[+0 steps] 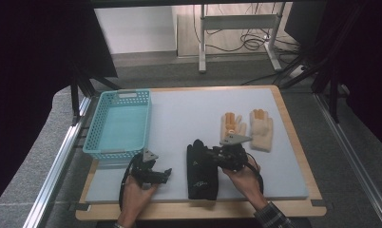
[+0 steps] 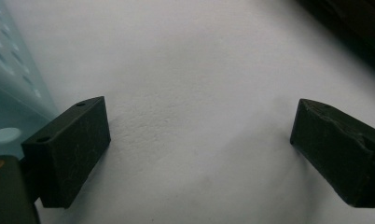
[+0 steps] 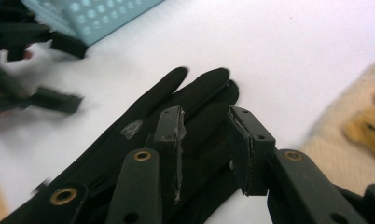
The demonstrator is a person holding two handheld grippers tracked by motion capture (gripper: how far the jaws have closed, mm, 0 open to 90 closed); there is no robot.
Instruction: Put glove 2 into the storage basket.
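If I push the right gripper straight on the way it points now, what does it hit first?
Most likely the black glove: the right gripper stands part-open right over its fingers, nothing pinched. Beyond the glove lies bare white mat; depth is hard to judge.

So on the bench there's one black glove (image 1: 202,172) and two cream gloves (image 1: 261,130). One turquoise basket (image 1: 119,124) too, plus two handheld grippers (image 1: 151,172).

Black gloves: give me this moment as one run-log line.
right gripper open over black gloves | left gripper open on mat | basket empty | beige gloves untouched
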